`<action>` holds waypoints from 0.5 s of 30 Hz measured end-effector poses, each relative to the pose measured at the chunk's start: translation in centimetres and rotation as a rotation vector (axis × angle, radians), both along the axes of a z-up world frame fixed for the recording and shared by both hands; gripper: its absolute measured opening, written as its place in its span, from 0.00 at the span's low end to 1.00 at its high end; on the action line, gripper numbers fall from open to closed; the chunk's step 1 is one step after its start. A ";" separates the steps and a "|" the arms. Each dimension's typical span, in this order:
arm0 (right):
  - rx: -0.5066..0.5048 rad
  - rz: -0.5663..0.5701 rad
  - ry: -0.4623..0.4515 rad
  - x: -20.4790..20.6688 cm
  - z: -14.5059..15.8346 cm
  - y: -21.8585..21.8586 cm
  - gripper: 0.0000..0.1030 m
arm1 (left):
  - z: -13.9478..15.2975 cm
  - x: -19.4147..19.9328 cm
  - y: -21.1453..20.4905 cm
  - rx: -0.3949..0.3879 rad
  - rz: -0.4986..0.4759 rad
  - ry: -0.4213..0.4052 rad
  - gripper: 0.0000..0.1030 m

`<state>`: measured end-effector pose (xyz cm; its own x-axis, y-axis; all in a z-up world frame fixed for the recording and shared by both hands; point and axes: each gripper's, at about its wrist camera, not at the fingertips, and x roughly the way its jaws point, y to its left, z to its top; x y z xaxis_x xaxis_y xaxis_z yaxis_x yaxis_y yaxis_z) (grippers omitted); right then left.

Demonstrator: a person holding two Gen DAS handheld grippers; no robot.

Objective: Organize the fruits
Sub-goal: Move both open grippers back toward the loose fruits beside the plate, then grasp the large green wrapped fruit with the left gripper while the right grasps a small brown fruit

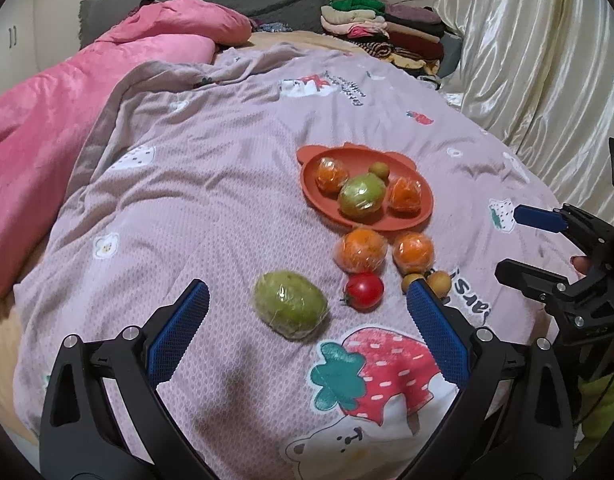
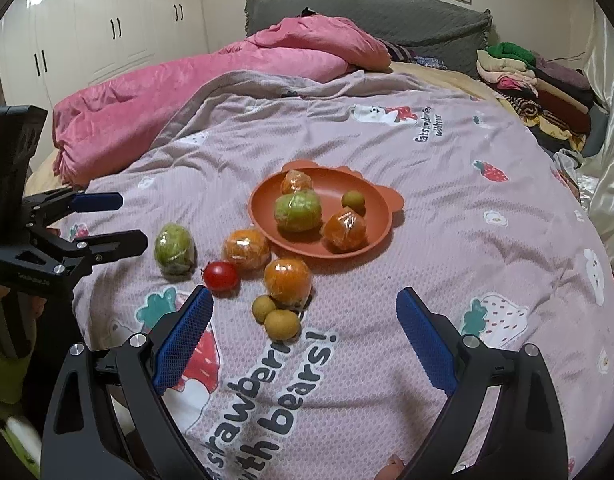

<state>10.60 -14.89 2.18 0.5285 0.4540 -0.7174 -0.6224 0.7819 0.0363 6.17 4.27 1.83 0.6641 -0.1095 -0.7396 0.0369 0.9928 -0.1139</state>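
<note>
An orange bear-shaped plate (image 1: 311, 188) (image 2: 263, 210) lies on the bed and holds two wrapped oranges, a wrapped green fruit (image 1: 361, 194) (image 2: 298, 211) and a small yellow-green fruit. Loose on the quilt in front of it lie a wrapped green fruit (image 1: 291, 305) (image 2: 174, 248), a red tomato (image 1: 364, 290) (image 2: 221, 275), two wrapped oranges (image 1: 360, 249) (image 2: 246, 249) and two small yellow fruits (image 2: 281, 322). My left gripper (image 1: 307, 294) stands open just short of the loose green fruit and tomato. My right gripper (image 2: 305, 296) is open, empty, near the small yellow fruits.
A lilac quilt (image 1: 211, 184) printed with strawberries and bears covers the bed. A pink blanket (image 1: 47, 92) lies at the left, folded clothes (image 1: 387, 32) are stacked at the back right, and a shiny curtain (image 1: 547, 60) hangs along the right side.
</note>
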 end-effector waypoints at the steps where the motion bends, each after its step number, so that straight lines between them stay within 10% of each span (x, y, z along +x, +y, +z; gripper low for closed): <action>1: -0.002 0.001 0.001 -0.1 -0.1 0.0 0.90 | -0.2 0.0 0.0 0.003 0.000 0.003 0.90; 15: -0.026 0.015 0.057 0.0 -3.0 0.4 0.89 | -2.8 1.1 -0.3 0.036 -0.011 0.050 0.90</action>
